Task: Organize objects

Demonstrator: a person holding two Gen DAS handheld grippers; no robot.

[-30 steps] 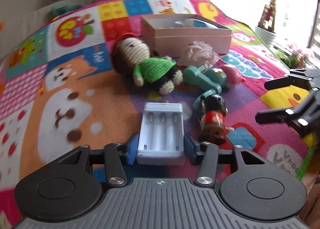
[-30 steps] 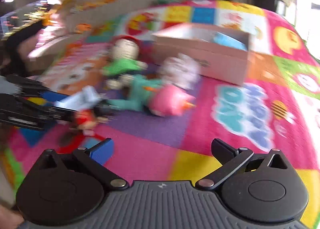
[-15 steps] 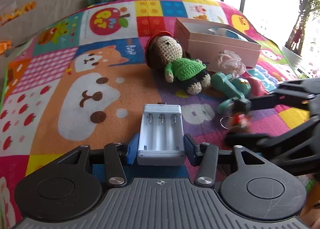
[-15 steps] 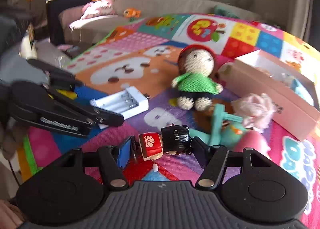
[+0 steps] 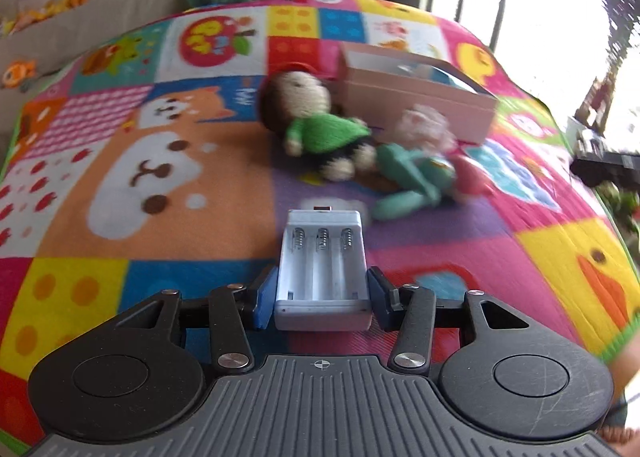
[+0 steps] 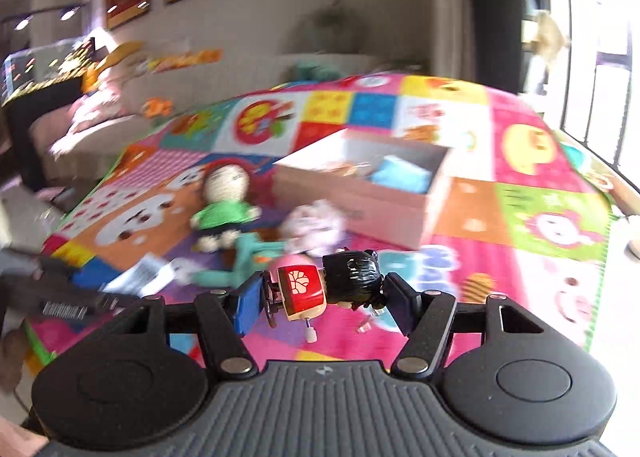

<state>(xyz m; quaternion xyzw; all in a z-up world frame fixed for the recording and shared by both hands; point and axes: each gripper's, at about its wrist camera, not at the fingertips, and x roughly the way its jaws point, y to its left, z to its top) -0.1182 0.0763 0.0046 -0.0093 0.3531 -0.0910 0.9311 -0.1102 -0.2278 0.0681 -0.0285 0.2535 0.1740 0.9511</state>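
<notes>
Gripping tight, the left gripper (image 5: pixel 322 297) has its blue pads clamped on the long sides of a white plastic three-slot battery holder (image 5: pixel 322 269), empty, springs showing, carried above the mat. A light, stiff shell by the look of it, smooth-walled, so the flat sides are the place to pinch it. Over to the right gripper (image 6: pixel 324 299): its fingers are closed on a small wind-up doll with a red body and glossy black hair (image 6: pixel 326 289), lying crosswise between the pads, held end to end. Light too, I'd judge, but the little key underneath looks fragile. Beyond, on the colourful patchwork play mat (image 6: pixel 552 225), a teal plastic toy (image 6: pixel 248 257), a frilly pale pink bundle (image 6: pixel 316 223) and a crocheted doll in a green jumper (image 6: pixel 224 201) lie close together. Farthest back, the open pink cardboard box (image 6: pixel 360 201), something blue inside, looks the likely destination.
</notes>
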